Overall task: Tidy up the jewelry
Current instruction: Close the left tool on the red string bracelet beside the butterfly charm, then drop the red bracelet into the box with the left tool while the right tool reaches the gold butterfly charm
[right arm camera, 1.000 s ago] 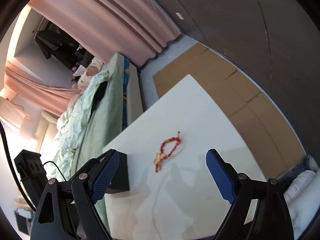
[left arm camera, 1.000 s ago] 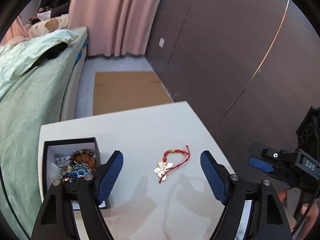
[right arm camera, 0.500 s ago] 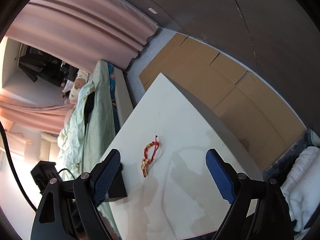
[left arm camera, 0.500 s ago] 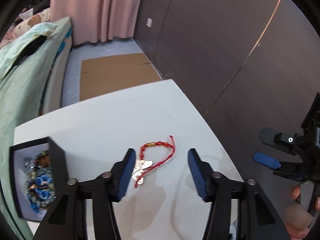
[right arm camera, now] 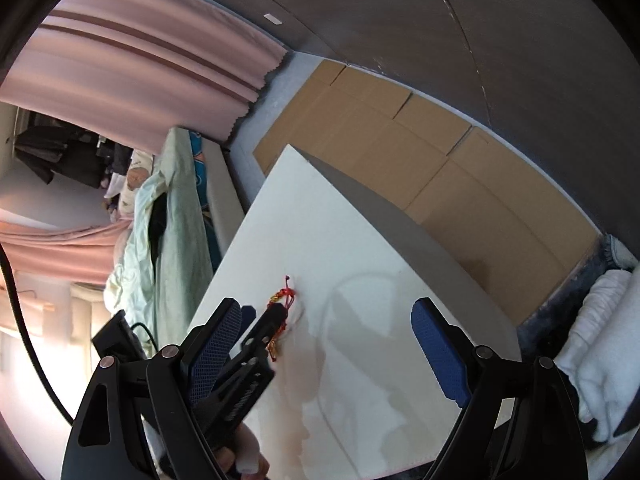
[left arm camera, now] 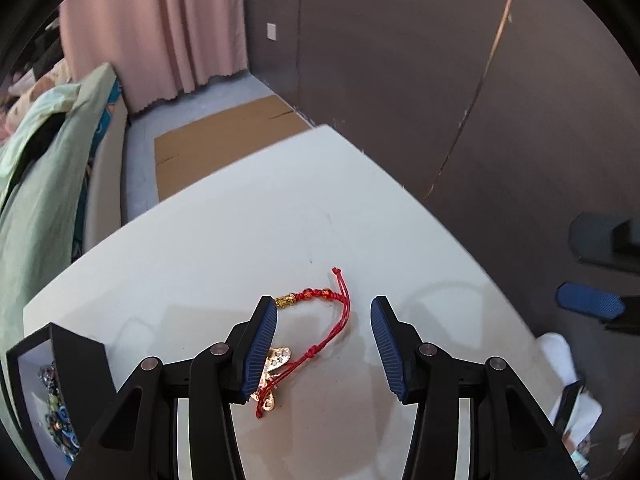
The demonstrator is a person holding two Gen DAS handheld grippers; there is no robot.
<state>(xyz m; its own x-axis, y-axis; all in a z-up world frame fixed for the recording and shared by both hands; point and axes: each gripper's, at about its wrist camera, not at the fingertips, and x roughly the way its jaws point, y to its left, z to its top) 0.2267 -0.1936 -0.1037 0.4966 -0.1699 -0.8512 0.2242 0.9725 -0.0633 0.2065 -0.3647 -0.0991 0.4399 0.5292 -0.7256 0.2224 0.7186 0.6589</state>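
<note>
A red cord bracelet [left arm camera: 342, 316] with gold beads and a pale metal charm lies on the white table [left arm camera: 240, 248]. My left gripper [left arm camera: 322, 308] hangs low over it, pointing steeply down. Its half-spread jaws straddle the cord, and the left pad hides part of the charm. Neither pad presses on the bracelet. At the left edge stands a black jewelry box [left arm camera: 76, 356] holding several beaded pieces. My right gripper [right arm camera: 326, 308] is wide open with nothing in it, over the table right of the bracelet [right arm camera: 286, 294]. In its view the left gripper [right arm camera: 262, 316] sits over the bracelet.
A bed with a green blanket [left arm camera: 36, 184] runs along the table's left side. Flat cardboard [left arm camera: 224, 140] covers the floor beyond the table. A dark panelled wall [left arm camera: 440, 80] closes the right side. White cloth [right arm camera: 612, 340] lies off the table's right edge.
My left gripper has dropped toward the bracelet and its jaws have narrowed around it. The jewelry box has slid to the edge of its view. My right gripper has rolled and stays wide open.
</note>
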